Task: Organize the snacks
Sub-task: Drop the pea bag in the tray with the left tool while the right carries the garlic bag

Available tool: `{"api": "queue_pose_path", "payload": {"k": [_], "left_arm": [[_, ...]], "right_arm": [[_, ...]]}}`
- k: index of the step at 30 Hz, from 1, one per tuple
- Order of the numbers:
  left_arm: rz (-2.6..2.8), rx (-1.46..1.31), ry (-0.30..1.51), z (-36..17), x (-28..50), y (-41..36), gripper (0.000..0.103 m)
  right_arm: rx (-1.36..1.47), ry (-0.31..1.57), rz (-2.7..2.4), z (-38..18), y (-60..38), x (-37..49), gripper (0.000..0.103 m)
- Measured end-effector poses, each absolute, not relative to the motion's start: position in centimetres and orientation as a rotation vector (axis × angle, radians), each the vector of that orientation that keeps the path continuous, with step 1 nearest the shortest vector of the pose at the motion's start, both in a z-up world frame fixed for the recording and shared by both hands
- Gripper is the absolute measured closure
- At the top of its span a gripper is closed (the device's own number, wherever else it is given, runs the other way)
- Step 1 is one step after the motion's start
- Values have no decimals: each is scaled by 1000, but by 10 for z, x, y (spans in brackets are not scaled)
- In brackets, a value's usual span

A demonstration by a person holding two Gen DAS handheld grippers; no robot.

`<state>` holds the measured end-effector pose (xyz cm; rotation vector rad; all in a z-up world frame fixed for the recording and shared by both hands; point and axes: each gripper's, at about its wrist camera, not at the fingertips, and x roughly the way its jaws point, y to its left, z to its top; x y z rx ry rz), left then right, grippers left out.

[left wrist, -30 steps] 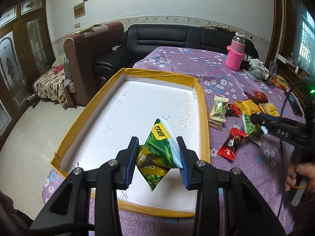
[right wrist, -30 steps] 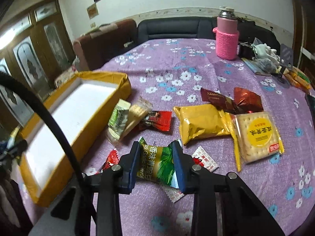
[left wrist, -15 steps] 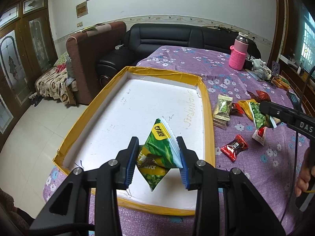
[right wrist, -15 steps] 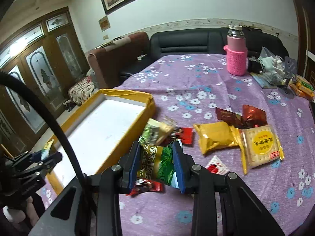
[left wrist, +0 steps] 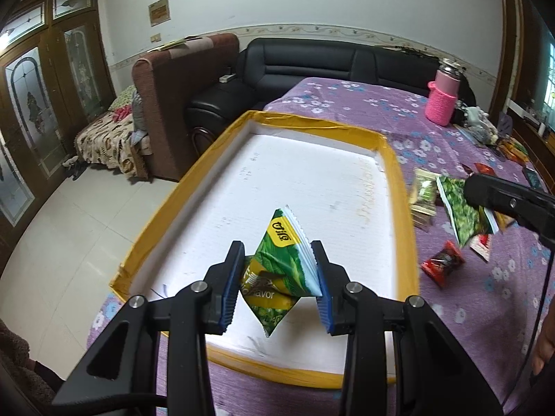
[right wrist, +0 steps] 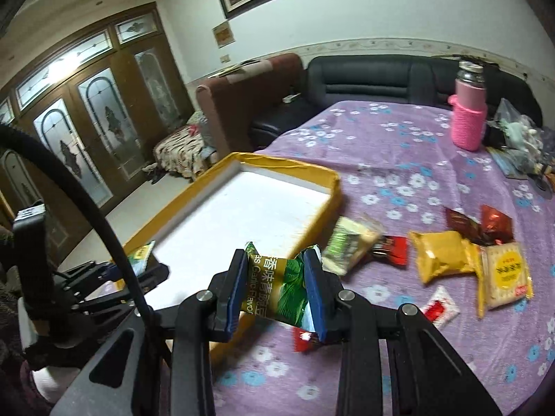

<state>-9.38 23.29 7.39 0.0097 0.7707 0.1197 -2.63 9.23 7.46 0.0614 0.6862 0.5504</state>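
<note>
My left gripper (left wrist: 277, 287) is shut on a green and yellow snack packet (left wrist: 281, 274) and holds it above the near end of the white tray with a yellow rim (left wrist: 402, 208). My right gripper (right wrist: 277, 291) is shut on a second green snack packet (right wrist: 277, 291), raised above the tray's near right corner (right wrist: 333, 187). That packet also shows in the left wrist view (left wrist: 461, 211), beside the tray's right rim. The left gripper shows at the left of the right wrist view (right wrist: 138, 260).
Loose snacks lie on the purple flowered cloth right of the tray: a yellow packet (right wrist: 444, 256), a cracker pack (right wrist: 506, 274), red wrappers (right wrist: 392, 249), a green and cream pack (right wrist: 350, 242). A pink bottle (right wrist: 468, 118) stands at the back. Sofas lie beyond the table.
My right gripper has risen and moved left toward the tray with its green packet. My left gripper has stayed over the tray's near end, still holding its packet.
</note>
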Motion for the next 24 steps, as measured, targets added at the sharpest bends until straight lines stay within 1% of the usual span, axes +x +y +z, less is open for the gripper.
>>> {"api": "queue_pose_path", "payload": {"k": [7,15,18,24], "left_arm": [[179,2,784,66,-79,260,63],[192,-54,835,52,-65,286,62],[194,-67,841,49,-64,290,60],[177,-107,856,46,-62,295,52]], "right_arm": [[51,737,648,64,138,-18,71],[-36,806,680,32,187,-8,71],[-46,827,682,23,193,-6,71],[-71,848,681,13,199,-4,71]]}}
